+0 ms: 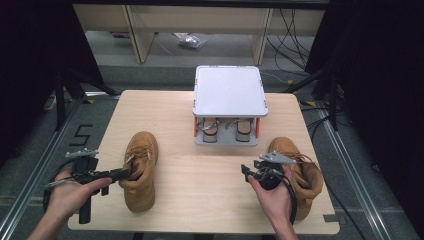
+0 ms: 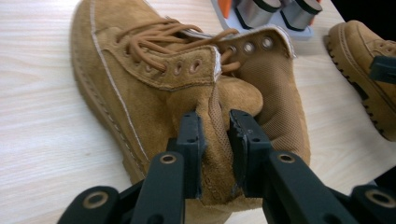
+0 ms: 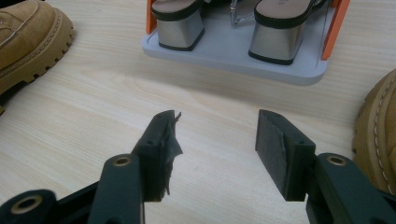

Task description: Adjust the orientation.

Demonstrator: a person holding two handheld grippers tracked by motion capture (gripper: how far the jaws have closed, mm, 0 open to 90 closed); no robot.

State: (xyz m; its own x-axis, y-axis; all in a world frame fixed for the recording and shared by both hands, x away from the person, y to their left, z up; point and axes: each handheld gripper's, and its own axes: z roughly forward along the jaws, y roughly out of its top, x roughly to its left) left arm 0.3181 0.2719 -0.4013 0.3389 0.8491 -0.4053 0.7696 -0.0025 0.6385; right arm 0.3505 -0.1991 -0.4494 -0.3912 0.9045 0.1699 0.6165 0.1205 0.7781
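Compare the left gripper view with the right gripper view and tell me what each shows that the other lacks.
Left gripper view: the left gripper shut on the collar of the left boot, and its laces. Right gripper view: the right gripper open above bare table, apart from the boots. Both: the grey rack holding block-heeled shoes, and tan boots.

Your right tool (image 3: 215, 140) hangs over the bare desk (image 3: 93, 107), jaws spread wide with nothing between them. Beyond it sits the grey rack (image 3: 243, 58) holding two block-heeled sandals (image 3: 180, 21). Tan boots lie on both sides of that rack (image 3: 28, 32) (image 3: 378, 135).
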